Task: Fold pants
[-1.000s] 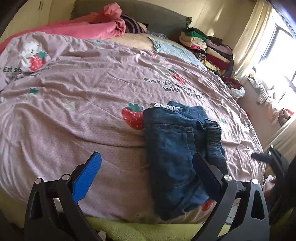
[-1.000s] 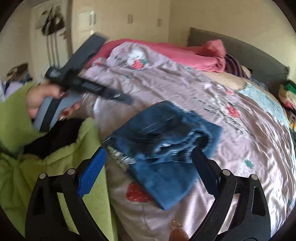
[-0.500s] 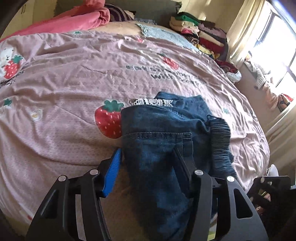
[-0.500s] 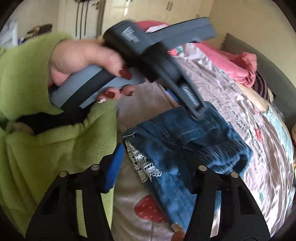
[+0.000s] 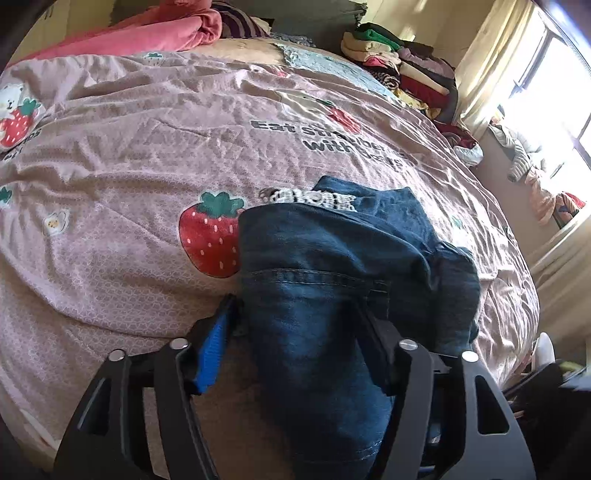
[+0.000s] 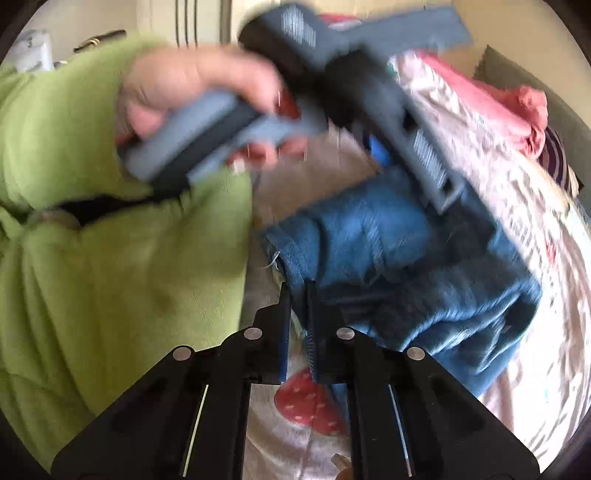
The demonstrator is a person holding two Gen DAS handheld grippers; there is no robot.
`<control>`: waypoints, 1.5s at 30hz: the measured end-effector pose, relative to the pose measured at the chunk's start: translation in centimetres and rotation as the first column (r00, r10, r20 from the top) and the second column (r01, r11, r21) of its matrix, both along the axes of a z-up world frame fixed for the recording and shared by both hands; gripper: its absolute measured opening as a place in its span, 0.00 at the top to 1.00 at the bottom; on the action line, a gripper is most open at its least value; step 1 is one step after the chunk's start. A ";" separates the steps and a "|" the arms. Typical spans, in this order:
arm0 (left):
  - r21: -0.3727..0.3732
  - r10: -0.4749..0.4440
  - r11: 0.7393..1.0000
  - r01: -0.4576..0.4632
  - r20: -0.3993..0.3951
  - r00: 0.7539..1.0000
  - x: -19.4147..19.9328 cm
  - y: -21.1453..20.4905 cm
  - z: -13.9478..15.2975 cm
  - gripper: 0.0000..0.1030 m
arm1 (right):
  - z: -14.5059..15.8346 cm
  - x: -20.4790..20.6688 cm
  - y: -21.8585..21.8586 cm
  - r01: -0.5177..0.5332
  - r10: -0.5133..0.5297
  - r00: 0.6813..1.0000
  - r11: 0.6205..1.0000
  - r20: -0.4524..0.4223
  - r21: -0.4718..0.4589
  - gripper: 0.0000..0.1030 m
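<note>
The jeans point(image 5: 332, 295) lie bunched in a partly folded heap on the pink strawberry bedspread point(image 5: 129, 166), lower centre of the left wrist view, with a strip of white lace trim point(image 5: 310, 197) showing at their far edge. The left gripper point(image 5: 295, 314) straddles the near part of the denim, its jaws opening, the cloth between them; whether the pads press on it is hard to tell. In the right wrist view the right gripper point(image 6: 299, 295) is clamped shut on the near edge of the jeans point(image 6: 406, 258), a thin fold of denim pinched between its fingers. That view is blurred: a hand point(image 6: 192, 92) in a green sleeve point(image 6: 92, 221) grips the other tool's handle across the upper half and hides much of the bed behind. No container is in view. A stack of folded clothes point(image 5: 402, 70) sits at the upper right of the left view, and a pink blanket point(image 5: 155, 33) is cut off along the top edge. The near end of the jeans disappears under the gripper frame.
</note>
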State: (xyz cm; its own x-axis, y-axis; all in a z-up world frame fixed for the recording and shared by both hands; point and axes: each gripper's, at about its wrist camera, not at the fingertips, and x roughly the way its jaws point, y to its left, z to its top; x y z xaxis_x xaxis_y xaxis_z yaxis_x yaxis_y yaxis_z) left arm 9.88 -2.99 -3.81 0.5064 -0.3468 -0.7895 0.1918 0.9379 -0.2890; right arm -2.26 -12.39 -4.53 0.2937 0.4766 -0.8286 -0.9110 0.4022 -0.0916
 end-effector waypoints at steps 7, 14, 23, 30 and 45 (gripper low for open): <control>0.013 -0.007 1.000 0.006 0.039 0.999 -1.1 -0.3 1.0 0.37 | 1.6 0.0 -1.4 0.076 -0.071 0.996 0.994 -0.052 0.084 0.93; 0.051 -0.011 0.999 0.007 0.092 0.996 -2.4 -0.4 2.6 0.30 | 3.8 -1.3 -2.7 0.110 -0.103 0.993 0.985 -0.053 0.133 0.84; 0.062 0.001 0.998 -0.009 0.135 0.991 -3.7 -0.2 4.2 0.22 | 5.0 -2.6 -3.1 0.138 -0.132 0.990 0.975 -0.047 0.176 0.71; 0.080 0.017 0.996 -0.030 0.158 0.987 -4.7 0.2 4.8 0.16 | 6.8 -1.2 -3.4 0.163 -0.160 0.987 0.960 -0.033 0.228 0.61; 0.071 0.055 0.995 -0.071 0.206 0.977 -6.6 1.4 6.7 0.07 | 9.7 -0.6 -5.4 0.263 -0.285 0.958 0.913 0.025 0.313 0.34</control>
